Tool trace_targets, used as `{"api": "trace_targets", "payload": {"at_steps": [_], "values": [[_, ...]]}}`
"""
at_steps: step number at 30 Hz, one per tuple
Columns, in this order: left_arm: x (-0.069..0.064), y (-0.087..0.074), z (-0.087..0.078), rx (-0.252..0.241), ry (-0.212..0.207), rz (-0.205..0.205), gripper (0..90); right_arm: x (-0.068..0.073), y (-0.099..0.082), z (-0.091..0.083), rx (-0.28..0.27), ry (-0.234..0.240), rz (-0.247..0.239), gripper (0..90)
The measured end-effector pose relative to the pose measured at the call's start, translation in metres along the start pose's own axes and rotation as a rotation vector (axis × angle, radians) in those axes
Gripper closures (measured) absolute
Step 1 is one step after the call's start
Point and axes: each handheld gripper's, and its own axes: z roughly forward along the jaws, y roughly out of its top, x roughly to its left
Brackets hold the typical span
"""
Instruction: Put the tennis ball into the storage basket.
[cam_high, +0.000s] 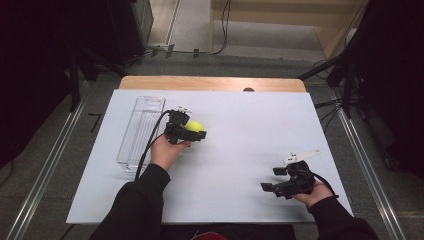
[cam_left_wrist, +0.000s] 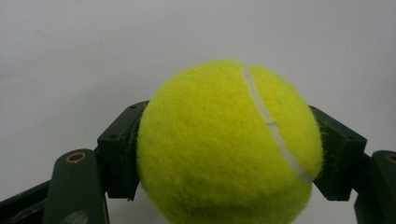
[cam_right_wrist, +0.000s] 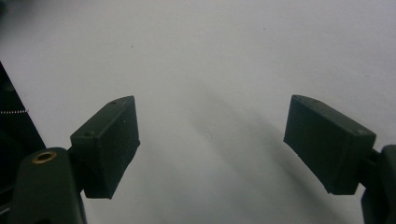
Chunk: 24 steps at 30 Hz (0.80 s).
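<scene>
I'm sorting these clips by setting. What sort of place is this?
Probably a lab or studio set up for recording, not a home. A white board covers a wooden table, metal rails run along both sides, and cables and dark stands crowd the floor. The left tool grips a tennis ball.

White sheet (cam_high: 240, 150) covered the wooden table (cam_high: 210, 83); a clear box (cam_high: 141, 131) lay on it at the left, long side running away from the person.
</scene>
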Motion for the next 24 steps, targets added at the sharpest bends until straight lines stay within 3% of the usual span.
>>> {"api": "trace_targets", "payload": {"at_steps": [24], "values": [[-0.002,0.016,-0.025,0.019,-0.031,0.022,25.7,0.0,0.0,0.0,0.001,-0.001,0.0,16.0]]}}
